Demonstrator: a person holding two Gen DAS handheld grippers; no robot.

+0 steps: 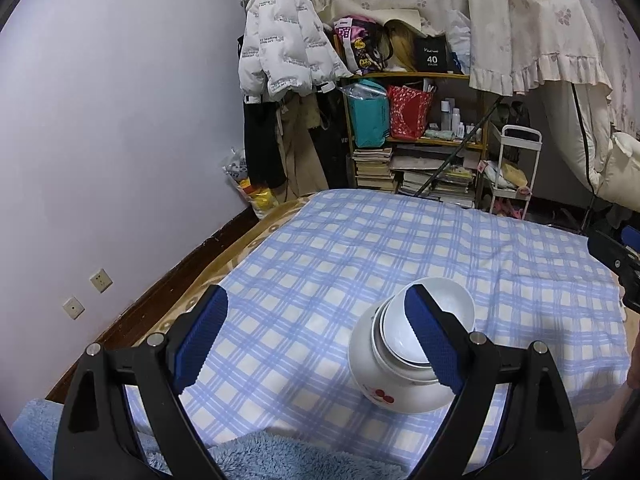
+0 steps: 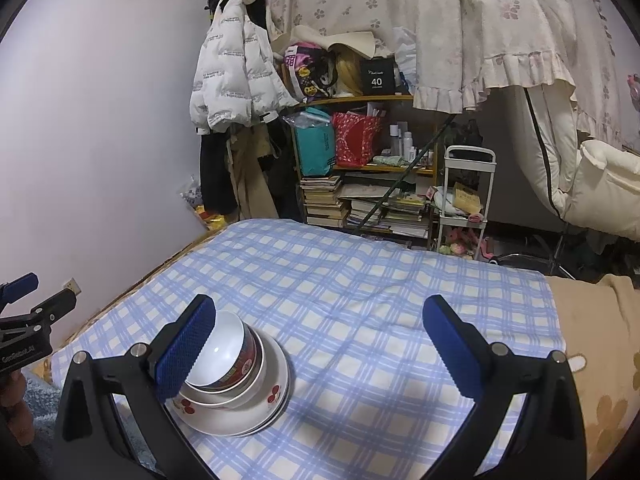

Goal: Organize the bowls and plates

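Note:
A stack of white bowls and plates (image 1: pixel 404 376) stands on the blue checked cloth (image 1: pixel 340 264); the lower bowl has red cherry marks. In the right wrist view the stack (image 2: pixel 236 392) shows a small bowl with a red band on top. My left gripper (image 1: pixel 316 340) is open and empty, its right finger in front of the stack's rim. My right gripper (image 2: pixel 320 348) is open and empty, its left finger in front of the stack. The right gripper's body shows at the left wrist view's right edge (image 1: pixel 616 256); the left gripper's body (image 2: pixel 24 320) shows at the right wrist view's left edge.
The cloth covers a low bed or table against a pale wall (image 1: pixel 100 120). A fluffy blue blanket (image 1: pixel 280 460) lies at the near edge. A cluttered shelf with books (image 1: pixel 420 152), a hanging white jacket (image 1: pixel 280 40) and a small white cart (image 2: pixel 464 200) stand beyond the far edge.

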